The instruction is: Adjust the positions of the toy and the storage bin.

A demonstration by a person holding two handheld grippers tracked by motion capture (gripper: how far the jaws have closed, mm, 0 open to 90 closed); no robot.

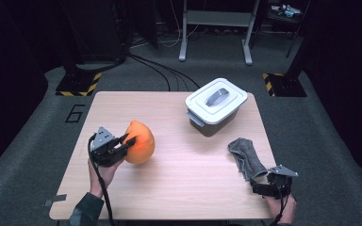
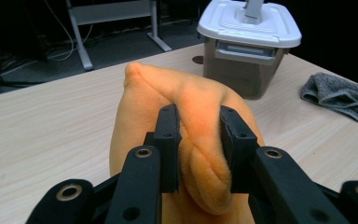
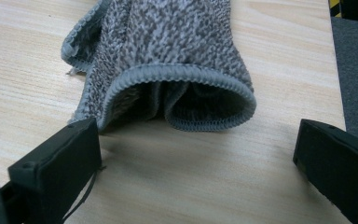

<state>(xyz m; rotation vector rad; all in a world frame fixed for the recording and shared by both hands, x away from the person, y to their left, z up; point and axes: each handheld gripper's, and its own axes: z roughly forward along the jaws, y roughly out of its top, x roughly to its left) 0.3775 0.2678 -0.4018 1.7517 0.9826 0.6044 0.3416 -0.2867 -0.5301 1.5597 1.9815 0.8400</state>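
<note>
An orange cloth (image 1: 139,142) is bunched into a mound at the table's left. My left gripper (image 1: 127,143) is shut on a fold of it; in the left gripper view the orange cloth (image 2: 168,93) is pinched between the two black pads (image 2: 168,140) of the left gripper (image 2: 199,147). A grey towel (image 1: 246,156) lies crumpled at the right. My right gripper (image 1: 260,184) sits near the table's front right edge, open, just short of the towel's near end. In the right gripper view the grey towel (image 3: 168,56) lies ahead of the right gripper (image 3: 196,154), apart from both jaws.
A grey bin with a white handled lid (image 1: 216,100) stands at the back right of the wooden table (image 1: 179,183); the same bin (image 2: 248,44) rises beyond the orange cloth. Dark floor, cables and a metal frame lie behind the table.
</note>
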